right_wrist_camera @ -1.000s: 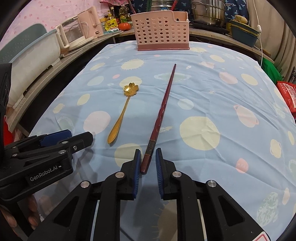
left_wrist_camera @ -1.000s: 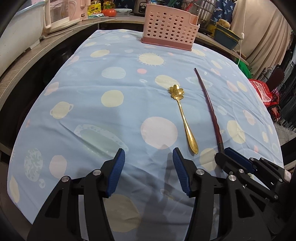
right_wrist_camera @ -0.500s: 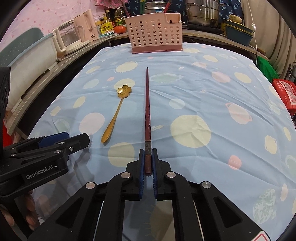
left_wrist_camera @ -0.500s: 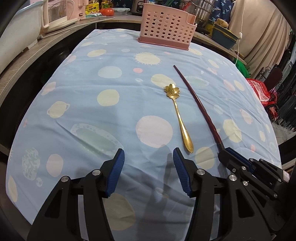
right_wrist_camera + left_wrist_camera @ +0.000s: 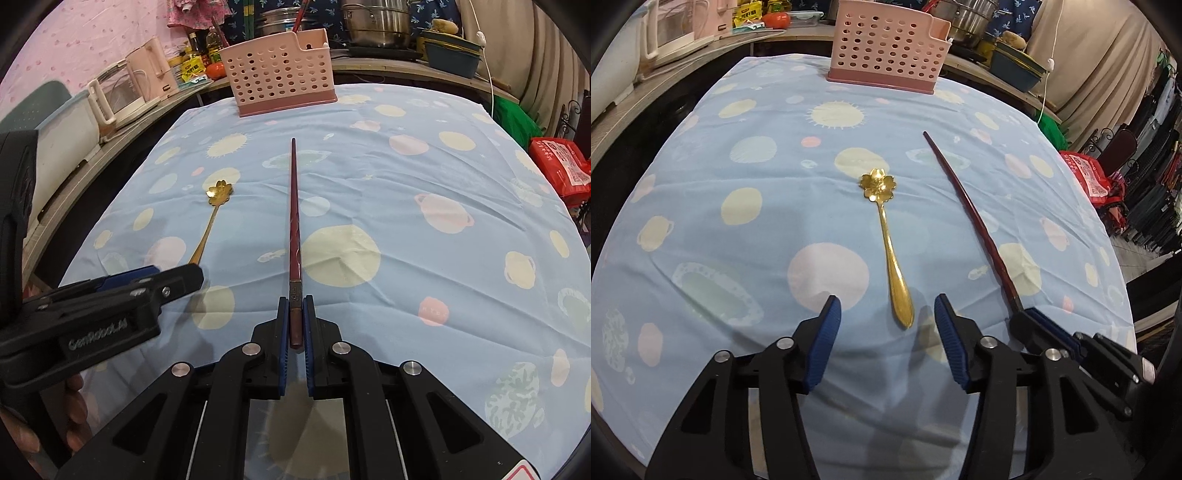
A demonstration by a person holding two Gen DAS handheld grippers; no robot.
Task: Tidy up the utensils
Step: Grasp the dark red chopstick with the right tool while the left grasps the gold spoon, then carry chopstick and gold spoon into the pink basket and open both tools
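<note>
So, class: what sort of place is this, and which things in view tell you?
Probably a home kitchen: steel pots and oil bottles crowd the counter behind a cloth-covered table with a utensil basket.

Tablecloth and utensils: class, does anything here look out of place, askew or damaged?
Nothing looks damaged or spilled. The gold spoon and the dark red chopstick lie on the tablecloth rather than in the pink holder. The right tool is shut on the chopstick's end; the left tool is closing beside the spoon handle.
</note>
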